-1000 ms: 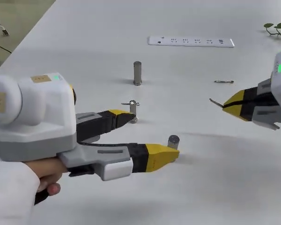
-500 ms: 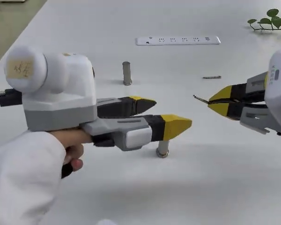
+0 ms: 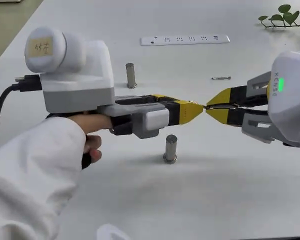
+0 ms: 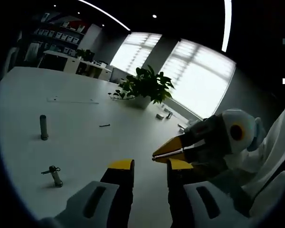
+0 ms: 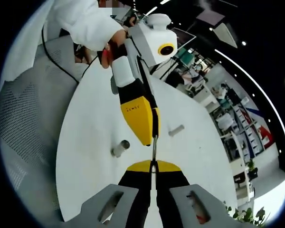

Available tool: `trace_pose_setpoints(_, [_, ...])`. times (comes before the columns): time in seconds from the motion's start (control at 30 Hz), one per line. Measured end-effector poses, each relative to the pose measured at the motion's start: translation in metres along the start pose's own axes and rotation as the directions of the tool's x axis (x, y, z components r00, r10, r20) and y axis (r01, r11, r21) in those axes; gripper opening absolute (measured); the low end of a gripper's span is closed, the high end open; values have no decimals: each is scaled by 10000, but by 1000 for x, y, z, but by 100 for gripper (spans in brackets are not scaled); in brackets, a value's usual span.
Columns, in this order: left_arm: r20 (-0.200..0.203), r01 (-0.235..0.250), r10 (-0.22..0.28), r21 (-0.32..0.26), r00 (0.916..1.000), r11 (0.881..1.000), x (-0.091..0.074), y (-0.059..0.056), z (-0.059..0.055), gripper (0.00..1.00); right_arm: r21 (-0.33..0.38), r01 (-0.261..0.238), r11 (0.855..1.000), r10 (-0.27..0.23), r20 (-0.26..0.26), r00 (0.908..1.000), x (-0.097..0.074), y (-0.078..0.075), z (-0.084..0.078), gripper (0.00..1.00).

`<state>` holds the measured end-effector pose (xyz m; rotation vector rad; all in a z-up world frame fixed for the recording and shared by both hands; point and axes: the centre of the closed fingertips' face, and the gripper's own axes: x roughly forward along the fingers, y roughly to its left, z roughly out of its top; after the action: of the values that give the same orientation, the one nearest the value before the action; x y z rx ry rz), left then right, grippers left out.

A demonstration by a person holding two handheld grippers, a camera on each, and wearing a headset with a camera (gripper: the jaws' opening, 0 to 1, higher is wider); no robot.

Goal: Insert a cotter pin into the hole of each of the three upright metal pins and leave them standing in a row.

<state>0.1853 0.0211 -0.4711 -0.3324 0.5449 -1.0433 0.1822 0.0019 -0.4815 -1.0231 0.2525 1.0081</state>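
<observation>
At nine o'clock in the head view, the left gripper [image 3: 190,107] points across with its jaws narrowly parted. It meets the right gripper [image 3: 209,108] tip to tip; that one is clamped on a cotter pin [image 5: 153,148]. At six o'clock below them stands a bare metal pin [image 3: 170,149]. A mistimed handover could drop the cotter pin, or a dipping jaw could topple the metal pin.
</observation>
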Motion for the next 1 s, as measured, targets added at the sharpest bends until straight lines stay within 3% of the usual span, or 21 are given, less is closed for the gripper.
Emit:
trace_pose_setpoints(0.5, [43, 347, -346, -190, 9994, 9992, 5, -7, 4, 1, -378, 178, 9991, -175, 91, 9998, -1, -4, 9, 0])
trace_pose_setpoints(1.0, [-197, 502, -503, -70, 9985, 9987, 3, -12, 3, 0, -815, 101, 9966, -90, 142, 9999, -4, -2, 16, 0])
